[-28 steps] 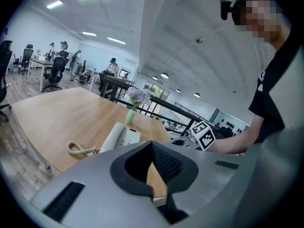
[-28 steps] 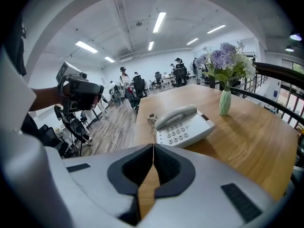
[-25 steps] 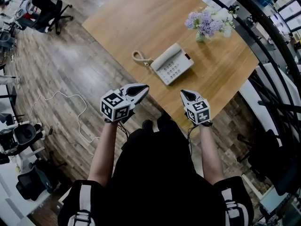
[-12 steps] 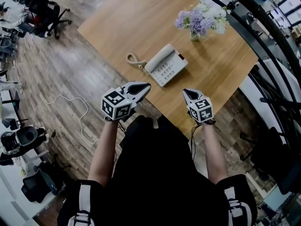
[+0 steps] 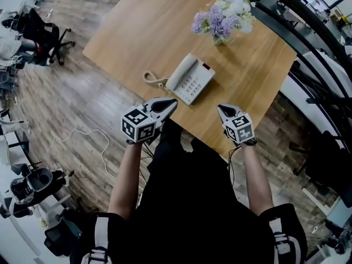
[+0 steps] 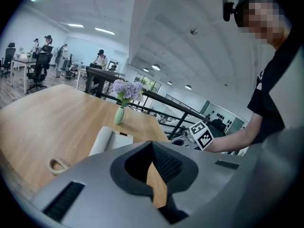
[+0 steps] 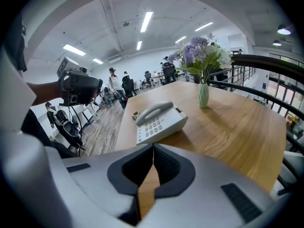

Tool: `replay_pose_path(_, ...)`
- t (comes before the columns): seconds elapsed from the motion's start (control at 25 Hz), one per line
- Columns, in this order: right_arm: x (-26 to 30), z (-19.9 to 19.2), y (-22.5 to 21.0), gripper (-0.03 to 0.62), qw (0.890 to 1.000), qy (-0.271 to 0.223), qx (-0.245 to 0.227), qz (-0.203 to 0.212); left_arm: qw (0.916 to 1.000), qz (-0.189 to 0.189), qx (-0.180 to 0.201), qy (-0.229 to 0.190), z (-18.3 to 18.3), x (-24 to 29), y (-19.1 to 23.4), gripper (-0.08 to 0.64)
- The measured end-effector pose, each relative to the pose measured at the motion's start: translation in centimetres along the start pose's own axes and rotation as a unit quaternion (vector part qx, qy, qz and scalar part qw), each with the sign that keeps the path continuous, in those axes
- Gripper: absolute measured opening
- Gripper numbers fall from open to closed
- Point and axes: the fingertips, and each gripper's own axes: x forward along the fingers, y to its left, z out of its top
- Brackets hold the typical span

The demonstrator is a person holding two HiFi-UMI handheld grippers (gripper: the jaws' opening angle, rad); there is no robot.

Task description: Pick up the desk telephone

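A white desk telephone (image 5: 190,79) with its handset on the cradle and a coiled cord (image 5: 152,79) lies near the front of the wooden table (image 5: 165,21). It also shows in the right gripper view as the telephone (image 7: 159,119) and partly in the left gripper view as the telephone (image 6: 107,139). My left gripper (image 5: 172,103) is shut and empty, just short of the phone's near corner. My right gripper (image 5: 220,109) is shut and empty too, over the table's near edge to the phone's right. Neither touches the phone.
A vase of purple and white flowers (image 5: 219,20) stands behind the phone. A black railing (image 5: 308,43) runs along the table's right side. Office chairs (image 5: 41,34) and a loose cable (image 5: 82,139) lie on the wood floor at left. People stand far off.
Both grippers, still shut, have edged forward toward the table, and the head view has shifted so the phone now sits closer to them.
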Motion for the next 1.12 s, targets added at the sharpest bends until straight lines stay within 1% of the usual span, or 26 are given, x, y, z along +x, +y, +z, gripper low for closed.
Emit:
replay_pose_path(0.12,-0.1,-0.3,-0.4,0.025,0.999,0.005,0.021,-0.024,0.9995,-0.027,0.009,0.011,0.7,0.6,0.7,0.020)
replay_pose_path(0.24,0.3,0.0,-0.4,0.025,0.998,0.006,0.047,-0.048,0.9986,-0.045,0.019,0.022,1.4,0.9,2.8,0.020)
replay_pose_path(0.36,1.0,0.7,-0.2,0.025,0.995,0.010,0.068,-0.070,0.9970,-0.071,0.019,0.026,2.1,1.7,5.2,0.020)
replay_pose_path(0.6,3.6,2.5,0.8,0.025,0.991,0.011,0.094,-0.099,0.9915,-0.119,0.019,0.048,2.6,2.7,8.7,0.020)
replay_pose_path(0.84,5.4,2.7,1.1,0.025,0.983,0.013,0.132,-0.130,0.9833,-0.163,0.024,0.077,2.1,3.9,11.2,0.021)
replay_pose_path(1.0,6.3,2.9,1.2,0.025,0.976,0.009,0.155,-0.151,0.9764,-0.192,0.027,0.096,1.9,4.7,12.4,0.021)
replay_pose_path(1.12,7.1,3.1,1.1,0.025,0.972,0.004,0.170,-0.163,0.9721,-0.202,0.033,0.113,1.5,5.1,13.3,0.021)
